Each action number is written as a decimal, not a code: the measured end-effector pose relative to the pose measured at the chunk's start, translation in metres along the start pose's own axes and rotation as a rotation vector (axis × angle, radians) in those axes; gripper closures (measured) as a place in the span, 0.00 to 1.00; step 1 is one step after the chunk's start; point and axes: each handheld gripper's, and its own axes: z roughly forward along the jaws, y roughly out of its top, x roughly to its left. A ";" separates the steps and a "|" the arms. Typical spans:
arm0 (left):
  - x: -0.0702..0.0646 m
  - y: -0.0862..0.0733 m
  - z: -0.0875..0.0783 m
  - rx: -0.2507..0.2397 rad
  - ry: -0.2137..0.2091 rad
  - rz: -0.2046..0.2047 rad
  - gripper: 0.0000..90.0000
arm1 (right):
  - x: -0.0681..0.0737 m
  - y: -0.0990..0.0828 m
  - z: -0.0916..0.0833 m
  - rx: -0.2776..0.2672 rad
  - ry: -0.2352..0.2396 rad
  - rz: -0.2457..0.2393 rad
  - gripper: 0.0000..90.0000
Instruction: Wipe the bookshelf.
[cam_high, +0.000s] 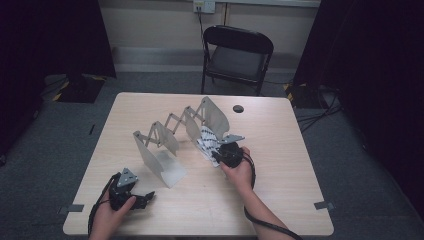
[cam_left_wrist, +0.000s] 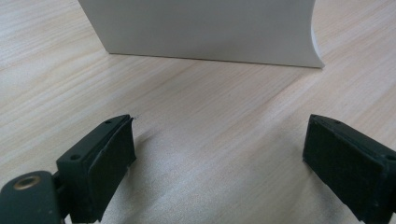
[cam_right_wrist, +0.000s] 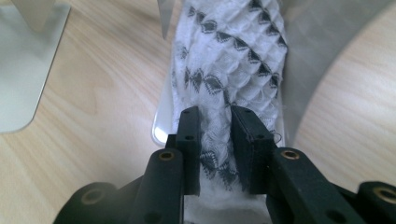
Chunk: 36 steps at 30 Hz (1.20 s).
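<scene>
A grey metal folding rack (cam_high: 172, 131) with scissor links and several upright plates stretches across the table's middle. A white cloth with black diamond marks (cam_high: 206, 141) lies between its plates at the right end. My right gripper (cam_high: 218, 153) is shut on that cloth (cam_right_wrist: 224, 88), the two pads pinching a fold of it (cam_right_wrist: 215, 133). My left gripper (cam_high: 147, 198) rests near the front left of the table, open with nothing between its fingers (cam_left_wrist: 112, 154). The rack's near plate (cam_left_wrist: 205, 30) stands just ahead of it.
The wooden table (cam_high: 280, 200) has a round cable hole (cam_high: 238, 108) at the back right. A black folding chair (cam_high: 236, 57) stands behind the table. Tape marks (cam_high: 325, 205) sit at the front corners. Cables lie on the floor at the right.
</scene>
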 end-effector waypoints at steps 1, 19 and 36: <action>0.000 0.000 0.000 0.000 0.000 0.000 0.10 | -0.001 -0.002 -0.002 0.001 0.002 0.001 0.83; 0.000 0.000 0.000 -0.005 0.000 -0.005 0.10 | -0.004 0.004 0.006 -0.026 -0.033 0.008 0.85; 0.000 0.000 0.000 0.000 -0.001 -0.004 0.10 | -0.007 0.000 -0.016 -0.057 0.007 0.023 0.65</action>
